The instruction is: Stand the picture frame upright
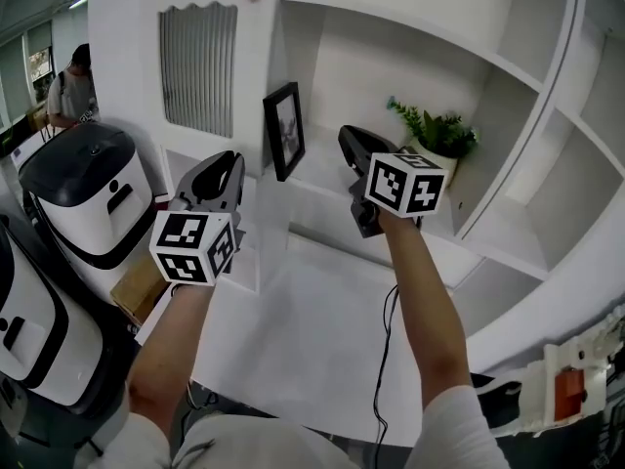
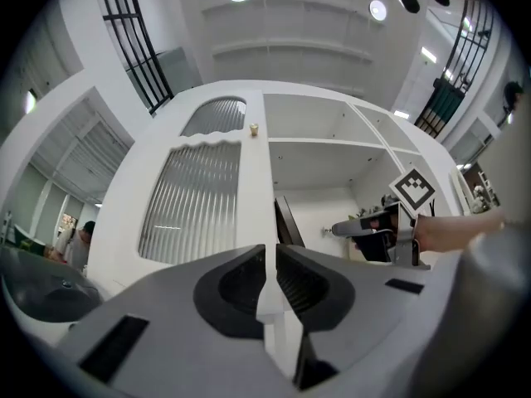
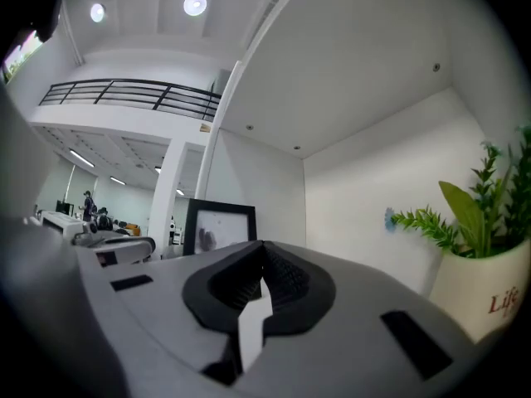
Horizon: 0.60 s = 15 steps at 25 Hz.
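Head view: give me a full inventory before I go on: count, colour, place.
shelf unit: one, white, ahead
cabinet door: one, white with ribbed glass, upper left
picture frame: one, black, standing in the shelf unit beside the cabinet door
potted plant: one, green in white pot, same shelf, right of the frame
machines: two, white and black, far left
left tongs: one, black, shut, empty, before the door
right tongs: one, black, shut, empty, right of the frame
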Available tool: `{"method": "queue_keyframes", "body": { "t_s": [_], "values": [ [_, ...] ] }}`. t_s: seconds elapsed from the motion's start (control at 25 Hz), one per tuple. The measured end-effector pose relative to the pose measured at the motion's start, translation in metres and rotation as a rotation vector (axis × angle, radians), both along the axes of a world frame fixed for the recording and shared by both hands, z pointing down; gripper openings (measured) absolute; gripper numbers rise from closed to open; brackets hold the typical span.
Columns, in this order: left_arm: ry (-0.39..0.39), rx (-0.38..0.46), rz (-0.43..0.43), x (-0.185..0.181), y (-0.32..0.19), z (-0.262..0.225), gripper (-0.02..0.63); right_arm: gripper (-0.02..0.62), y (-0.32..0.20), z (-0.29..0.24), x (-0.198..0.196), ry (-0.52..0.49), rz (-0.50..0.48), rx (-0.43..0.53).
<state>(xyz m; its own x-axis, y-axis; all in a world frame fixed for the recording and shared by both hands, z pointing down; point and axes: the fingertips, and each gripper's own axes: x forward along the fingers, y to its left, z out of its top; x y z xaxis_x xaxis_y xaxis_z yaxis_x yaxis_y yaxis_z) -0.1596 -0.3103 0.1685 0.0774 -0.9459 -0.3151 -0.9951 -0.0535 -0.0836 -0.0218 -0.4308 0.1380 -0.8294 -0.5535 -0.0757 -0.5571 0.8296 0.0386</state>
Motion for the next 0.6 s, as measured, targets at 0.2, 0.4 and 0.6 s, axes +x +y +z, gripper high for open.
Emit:
{"method": "queue_keyframes", "body": {
  "t_s": [0.2,0.4,0.6],
  "values": [
    [0.029,-0.001,0.143,-0.012,0.012,0.008,0.026,0.009,0.039,0.014,0.010,0.013,0.084,0.028],
    [0.036,-0.019,0.242,-0.024,0.030,0.026,0.017,0.009,0.080,0.026,0.026,-0.047,0.163,0.034],
    [0.034,-0.046,0.314,-0.034,0.048,0.054,0.017,0.009,0.119,0.051,0.043,-0.064,0.275,0.040]
  ]
}}
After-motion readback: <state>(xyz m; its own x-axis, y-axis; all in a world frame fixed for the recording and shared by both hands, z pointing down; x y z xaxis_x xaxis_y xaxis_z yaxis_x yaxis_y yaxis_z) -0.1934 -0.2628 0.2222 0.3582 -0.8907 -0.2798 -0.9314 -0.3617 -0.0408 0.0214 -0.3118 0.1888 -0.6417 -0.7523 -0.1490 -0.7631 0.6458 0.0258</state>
